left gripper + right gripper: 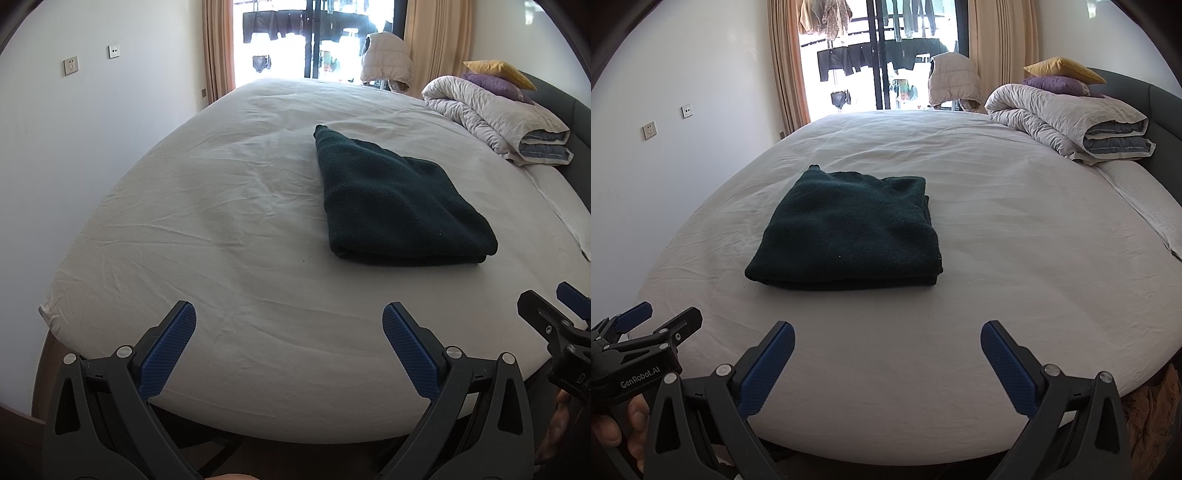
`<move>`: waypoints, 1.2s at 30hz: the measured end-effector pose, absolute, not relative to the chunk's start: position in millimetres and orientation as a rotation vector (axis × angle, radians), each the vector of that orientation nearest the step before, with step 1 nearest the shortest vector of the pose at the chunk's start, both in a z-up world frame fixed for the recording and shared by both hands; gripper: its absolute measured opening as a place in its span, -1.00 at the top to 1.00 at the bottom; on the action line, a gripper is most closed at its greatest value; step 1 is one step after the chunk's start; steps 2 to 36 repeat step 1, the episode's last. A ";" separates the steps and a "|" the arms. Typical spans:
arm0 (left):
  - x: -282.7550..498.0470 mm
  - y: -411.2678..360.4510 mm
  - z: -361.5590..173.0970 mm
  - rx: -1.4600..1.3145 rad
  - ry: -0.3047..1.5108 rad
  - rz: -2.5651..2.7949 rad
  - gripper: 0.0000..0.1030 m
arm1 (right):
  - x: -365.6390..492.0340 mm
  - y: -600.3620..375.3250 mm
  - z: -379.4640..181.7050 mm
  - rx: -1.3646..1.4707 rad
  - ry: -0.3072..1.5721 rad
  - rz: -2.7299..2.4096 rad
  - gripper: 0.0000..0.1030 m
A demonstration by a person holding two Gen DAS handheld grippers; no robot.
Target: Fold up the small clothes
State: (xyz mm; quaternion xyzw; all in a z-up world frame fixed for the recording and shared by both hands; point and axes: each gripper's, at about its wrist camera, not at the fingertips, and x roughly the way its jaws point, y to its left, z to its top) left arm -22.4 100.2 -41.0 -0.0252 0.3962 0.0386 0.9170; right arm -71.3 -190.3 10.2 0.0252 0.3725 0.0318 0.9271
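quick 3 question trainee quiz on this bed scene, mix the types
1. True or false: the dark green garment lies folded on the bed sheet.
2. Which gripper is holding cloth? A. left gripper B. right gripper C. neither
3. Fill in: the yellow pillow sits on the ___ pillow.

Key: 1 true. 2 C, both are open and empty, short of the garment. 3 purple.

The bed [997, 295] runs past the right edge in both views. In the left wrist view the right gripper [554, 314] is cut off there, perhaps half hidden.
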 end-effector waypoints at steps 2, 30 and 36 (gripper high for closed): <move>-22.3 100.3 -41.4 -0.051 0.815 0.078 -1.00 | -71.6 -189.9 9.8 0.052 0.764 0.065 -1.00; -22.3 100.3 -41.4 -0.051 0.815 0.078 -1.00 | -71.6 -189.9 9.8 0.052 0.764 0.065 -1.00; -22.3 100.3 -41.4 -0.051 0.815 0.078 -1.00 | -71.6 -189.9 9.8 0.052 0.764 0.065 -1.00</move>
